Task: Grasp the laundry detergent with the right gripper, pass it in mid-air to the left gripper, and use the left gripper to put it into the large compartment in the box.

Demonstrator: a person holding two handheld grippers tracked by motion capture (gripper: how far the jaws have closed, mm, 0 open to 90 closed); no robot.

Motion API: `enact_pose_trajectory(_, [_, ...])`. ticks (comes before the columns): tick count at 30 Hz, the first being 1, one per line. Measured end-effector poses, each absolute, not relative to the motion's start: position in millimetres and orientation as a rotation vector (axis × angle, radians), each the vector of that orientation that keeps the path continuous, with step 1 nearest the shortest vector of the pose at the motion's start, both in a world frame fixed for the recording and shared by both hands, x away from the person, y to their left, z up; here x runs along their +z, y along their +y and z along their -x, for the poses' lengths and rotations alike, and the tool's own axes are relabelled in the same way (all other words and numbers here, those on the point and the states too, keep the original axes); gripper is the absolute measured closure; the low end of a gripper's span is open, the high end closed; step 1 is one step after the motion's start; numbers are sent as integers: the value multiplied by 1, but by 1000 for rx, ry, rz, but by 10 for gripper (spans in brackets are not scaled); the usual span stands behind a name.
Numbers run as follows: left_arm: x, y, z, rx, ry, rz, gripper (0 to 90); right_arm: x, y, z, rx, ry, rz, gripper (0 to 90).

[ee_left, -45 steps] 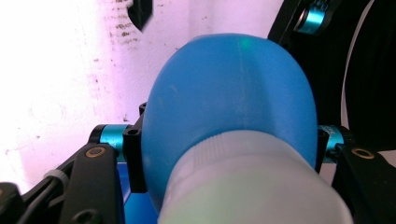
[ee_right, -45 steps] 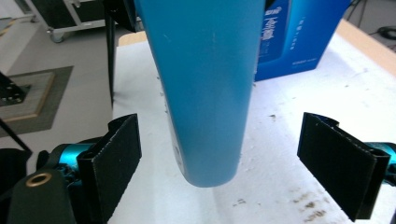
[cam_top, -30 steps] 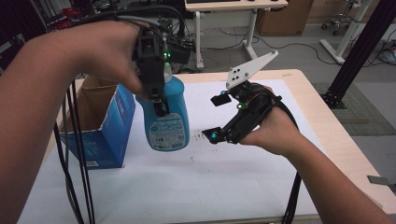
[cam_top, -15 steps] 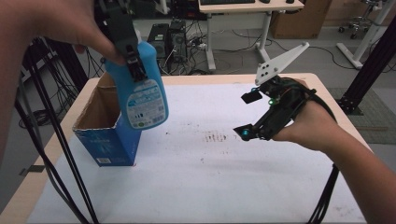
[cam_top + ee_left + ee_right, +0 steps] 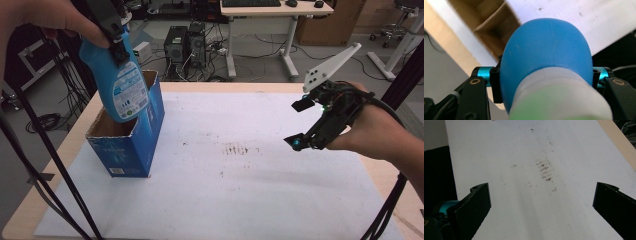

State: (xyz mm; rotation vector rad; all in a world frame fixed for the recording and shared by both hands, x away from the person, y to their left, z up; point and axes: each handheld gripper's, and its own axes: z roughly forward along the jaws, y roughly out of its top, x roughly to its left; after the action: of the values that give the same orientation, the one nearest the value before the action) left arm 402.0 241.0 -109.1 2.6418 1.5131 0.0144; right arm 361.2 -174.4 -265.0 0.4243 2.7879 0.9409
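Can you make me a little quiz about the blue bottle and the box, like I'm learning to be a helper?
1. True or false: the left hand-held gripper is shut on the blue bottle.
2. Where is the bottom of the blue bottle? A) lying on the white sheet B) above the open top of the blue cardboard box C) on the floor
3. Fill in: the right hand-held gripper has its jaws ____ and nothing between them, above the white sheet.

Key: 1 true. 2 B. 3 open.
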Motion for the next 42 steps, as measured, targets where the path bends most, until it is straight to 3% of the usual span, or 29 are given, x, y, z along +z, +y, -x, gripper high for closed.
enact_pose_trajectory(7, [-119, 260, -411, 41, 1727, -2534, 381, -263, -188, -363, 906, 2774, -464, 6])
enact_pose_trajectory(18, [-160, 269, -426, -53, 1768, -2528, 381, -266, -190, -359, 885, 2769, -472, 6])
enact_pose_trajectory(27, [-207, 268, -433, -71, 1611, -2665, 381, -265, -192, -358, 893, 2757, -483, 6])
enact_pose_trajectory(42, [-276, 262, -436, -70, 1088, -2966, 381, -270, -198, -357, 894, 2741, -530, 6])
